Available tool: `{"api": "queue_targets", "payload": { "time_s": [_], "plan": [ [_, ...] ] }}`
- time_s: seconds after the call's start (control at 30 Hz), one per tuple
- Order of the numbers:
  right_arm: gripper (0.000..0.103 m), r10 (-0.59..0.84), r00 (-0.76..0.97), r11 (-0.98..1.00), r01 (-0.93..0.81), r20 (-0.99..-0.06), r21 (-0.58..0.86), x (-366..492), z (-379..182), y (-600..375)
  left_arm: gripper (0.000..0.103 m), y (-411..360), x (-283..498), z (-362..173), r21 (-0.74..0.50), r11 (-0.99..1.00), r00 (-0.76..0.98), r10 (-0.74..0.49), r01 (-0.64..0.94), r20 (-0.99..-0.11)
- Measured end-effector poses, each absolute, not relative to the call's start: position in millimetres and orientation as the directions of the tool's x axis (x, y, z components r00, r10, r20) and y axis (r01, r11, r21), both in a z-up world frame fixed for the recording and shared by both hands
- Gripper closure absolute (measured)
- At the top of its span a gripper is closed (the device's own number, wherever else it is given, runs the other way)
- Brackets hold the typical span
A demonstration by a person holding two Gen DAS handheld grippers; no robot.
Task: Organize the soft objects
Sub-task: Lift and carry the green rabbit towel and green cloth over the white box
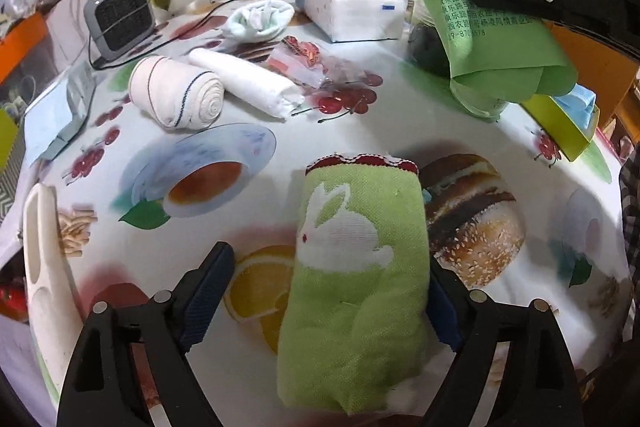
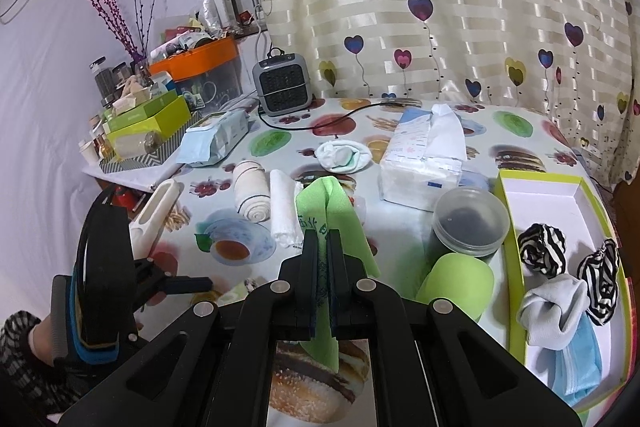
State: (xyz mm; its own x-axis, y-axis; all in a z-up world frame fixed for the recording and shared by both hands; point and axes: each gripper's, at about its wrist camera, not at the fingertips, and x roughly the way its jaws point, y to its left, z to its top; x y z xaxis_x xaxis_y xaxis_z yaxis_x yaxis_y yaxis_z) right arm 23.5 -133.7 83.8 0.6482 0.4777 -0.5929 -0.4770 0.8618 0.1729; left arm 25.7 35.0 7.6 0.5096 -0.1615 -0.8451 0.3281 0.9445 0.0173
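Note:
A rolled green towel with a white rabbit (image 1: 352,267) lies on the printed tablecloth (image 1: 160,307). My left gripper (image 1: 324,307) straddles its near half with the jaws wide open; the right pad sits next to the roll and the left pad stands well off it. My right gripper (image 2: 322,243) is shut on a thin green cloth (image 2: 332,203) that hangs folded through the jaws above the table; the cloth (image 1: 492,39) also shows at the upper right of the left wrist view. A lime-edged box (image 2: 506,227) at the right holds striped sock balls (image 2: 540,247), a grey sock and a blue mask.
Mid-table lie a rolled cream bandage (image 1: 180,99), a white rolled cloth (image 1: 248,87), a balled white sock (image 1: 260,19) and a tissue pack (image 1: 352,3). A small heater (image 1: 120,15) with its cable stands at the back. A clear lidded jar (image 2: 468,223) stands beside the box.

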Motion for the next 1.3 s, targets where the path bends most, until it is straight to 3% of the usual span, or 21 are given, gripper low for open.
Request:
{"api": "queue_targets", "payload": {
  "time_s": [0.4,0.57,0.63,0.97,1.3],
  "plan": [
    [0.099,0.483,0.639,0.859,-0.479,-0.599,0.181,28.5,78.3,-134.8,0.012,35.7,26.0,7.9,0.02,0.963,0.522,-0.128,0.269,-0.843],
    [0.099,0.479,0.639,0.861,-0.477,-0.602,0.178,28.2,77.1,-135.6,0.046,31.3,22.7,13.0,0.019,0.957,0.536,-0.145,0.288,-0.832],
    [0.099,0.479,0.64,0.861,-0.476,-0.601,0.178,28.0,76.7,-135.9,0.051,29.5,22.6,14.0,0.021,0.957,0.539,-0.145,0.29,-0.83],
    [0.099,0.481,0.642,0.862,-0.471,-0.597,0.188,21.6,77.1,-143.2,0.063,28.9,20.0,19.3,-0.01,0.96,0.548,-0.167,0.279,-0.82],
    [0.099,0.472,0.663,0.871,-0.453,-0.581,0.191,18.5,86.0,-155.6,0.063,22.0,19.4,40.7,-0.012,0.959,0.584,-0.182,0.283,-0.791]
  ]
}}
